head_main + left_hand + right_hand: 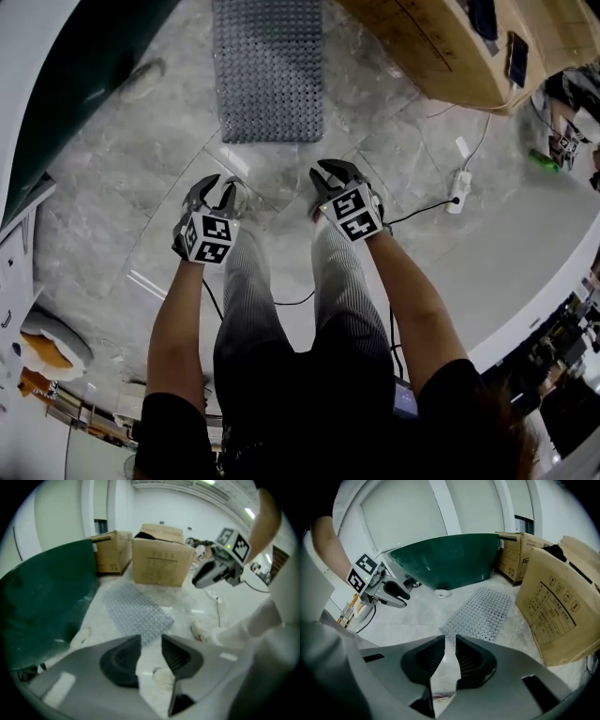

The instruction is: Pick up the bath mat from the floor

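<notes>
The grey perforated bath mat (269,70) lies flat on the marble floor, ahead of both grippers and untouched. It also shows in the left gripper view as the mat (136,611) and in the right gripper view as the mat (480,613). My left gripper (217,192) hangs above the floor, short of the mat's near edge. Its jaws stand apart with nothing between them (151,641). My right gripper (328,178) is level with it on the right. Its jaws show a narrower gap, also empty (450,641).
A dark green tub (84,66) stands to the left of the mat, with a white slipper (141,80) beside it. Cardboard boxes (431,47) stand at the right. A white power strip (458,190) and its cable lie on the floor at the right.
</notes>
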